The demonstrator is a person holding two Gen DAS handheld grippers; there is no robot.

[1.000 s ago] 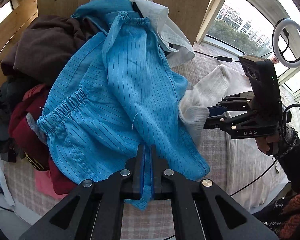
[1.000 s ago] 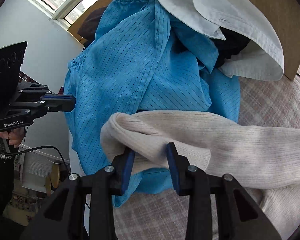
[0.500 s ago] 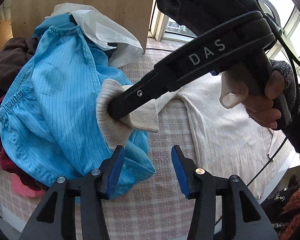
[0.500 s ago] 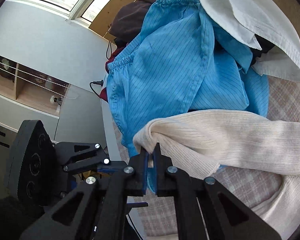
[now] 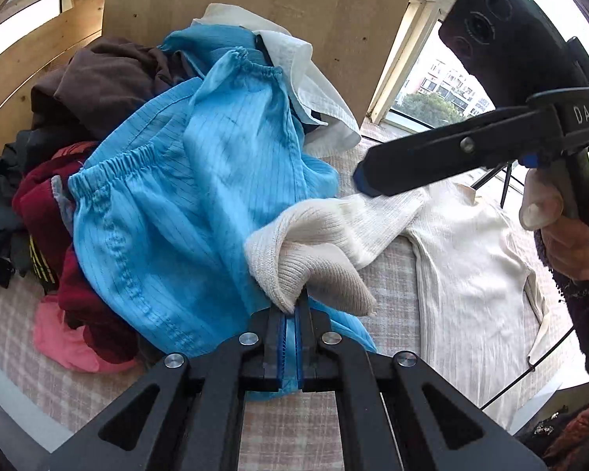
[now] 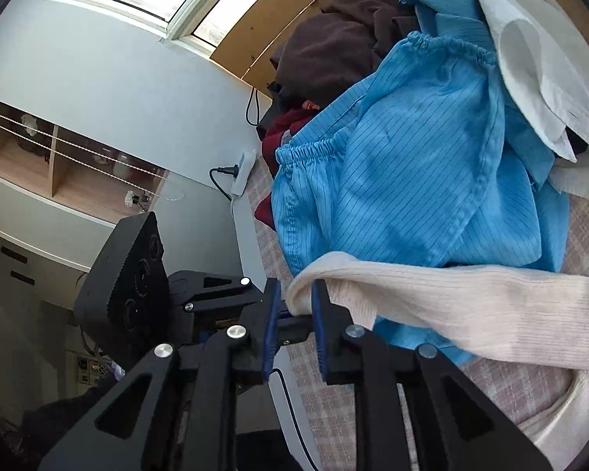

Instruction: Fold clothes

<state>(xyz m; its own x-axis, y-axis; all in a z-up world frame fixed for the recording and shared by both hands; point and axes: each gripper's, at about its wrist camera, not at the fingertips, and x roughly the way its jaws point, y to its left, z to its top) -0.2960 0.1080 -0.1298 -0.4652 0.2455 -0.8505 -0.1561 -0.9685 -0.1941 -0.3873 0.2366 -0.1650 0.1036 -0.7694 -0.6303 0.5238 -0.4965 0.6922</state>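
**Cream sleeve cuff pinched in my left fingers, right fingers parted beside it**

On the left I see the heap of unfolded clothes (image 5: 98,180) — a brown piece, a dark red one, a pink one, a grey-black one, with one blue striped garment (image 5: 184,212) draped over them and a white shirt (image 5: 310,90) at the back. By my count that makes six or so, though the heap hides some.

My left gripper (image 5: 290,325) has its fingers pressed together on the cuff of the cream sweater's sleeve (image 5: 310,251), lifting it off the blue garment so the sleeve can be drawn clear, I judge.

Further right, one cream sweater (image 5: 467,259) lies spread flat on the checked bed cover (image 5: 392,286), sleeve stretched toward the heap — a sensible layout for folding.

My right gripper (image 6: 294,333) stands with its fingers apart, holding nothing; the cuff edge sits between them.
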